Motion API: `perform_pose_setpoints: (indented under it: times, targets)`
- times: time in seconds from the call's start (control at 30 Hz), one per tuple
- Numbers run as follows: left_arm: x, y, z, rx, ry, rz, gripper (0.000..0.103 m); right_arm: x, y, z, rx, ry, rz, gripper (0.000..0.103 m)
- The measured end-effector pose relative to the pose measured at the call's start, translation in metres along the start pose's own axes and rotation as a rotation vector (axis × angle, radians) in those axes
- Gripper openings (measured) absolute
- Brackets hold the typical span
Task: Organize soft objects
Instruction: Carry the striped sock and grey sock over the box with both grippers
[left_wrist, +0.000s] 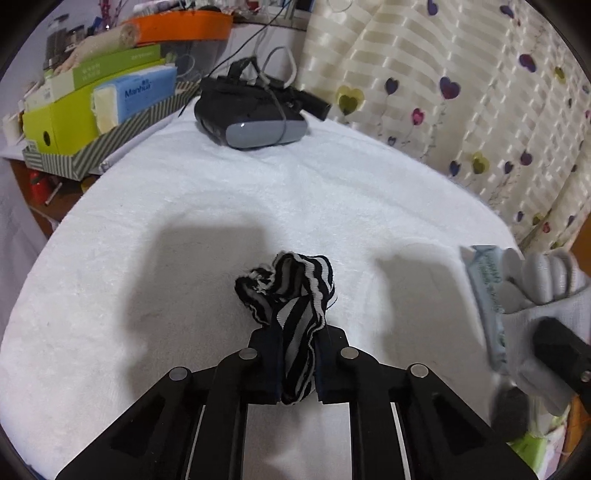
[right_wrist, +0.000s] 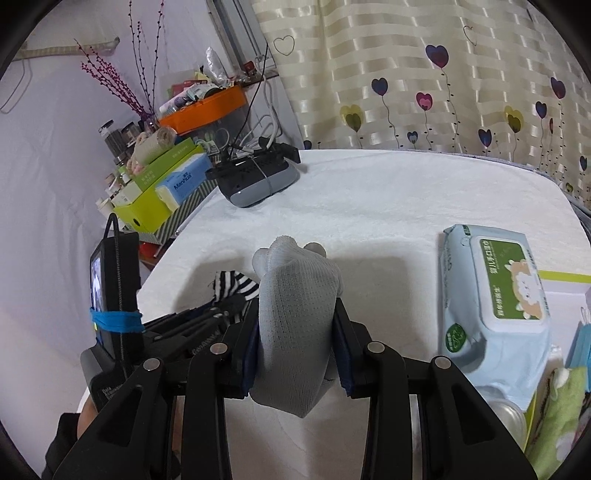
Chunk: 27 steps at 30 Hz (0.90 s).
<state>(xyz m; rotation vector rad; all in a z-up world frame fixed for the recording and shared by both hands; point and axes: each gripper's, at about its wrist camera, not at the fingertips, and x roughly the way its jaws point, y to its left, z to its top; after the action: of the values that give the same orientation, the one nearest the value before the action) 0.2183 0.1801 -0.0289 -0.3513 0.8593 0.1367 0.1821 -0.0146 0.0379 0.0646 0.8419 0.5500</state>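
We see our left gripper (left_wrist: 297, 365) clamped tight on a black-and-white striped sock (left_wrist: 291, 295), bunched above the white towel (left_wrist: 221, 206). Our right gripper (right_wrist: 297, 350) pinches a grey toe sock (right_wrist: 295, 314), left of the wipes pack (right_wrist: 495, 295).

Striped sock (left_wrist: 291, 295): ribbed knit cloth, matt;
Grey toe sock (right_wrist: 295, 317): fine mesh-like knit, matt;
Bed cover (left_wrist: 221, 206): white fluffy towelling, rough;
Wipes pack (right_wrist: 495, 295): glossy plastic film, seemingly a hard lid;
Headset (left_wrist: 255, 118): smooth plastic at the far edge;
Left gripper (left_wrist: 297, 363): matt black plastic, metal pins
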Motion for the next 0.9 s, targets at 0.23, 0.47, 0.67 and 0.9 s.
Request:
perform_pose_setpoints:
  times: [0.23, 0.47, 0.67, 0.9]
  targets:
    - [-0.059, -0.022, -0.024, 0.026, -0.078, -0.056, 0.011, -0.029, 0.0, -0.015, -0.036, -0.024, 0.037, 0.036]
    - [-0.109, -0.047, -0.062, 0.02, -0.113, -0.095, 0.011, -0.063, -0.005, -0.044, -0.073, -0.04, 0.086, 0.036]
    - [-0.142, -0.065, -0.089, 0.022, -0.149, -0.152, 0.011, -0.096, -0.011, -0.07, -0.109, -0.061, 0.112, 0.036]
    - [-0.167, -0.101, -0.105, 0.069, -0.195, -0.204, 0.011, -0.129, -0.026, -0.079, -0.102, -0.116, 0.106, 0.036]
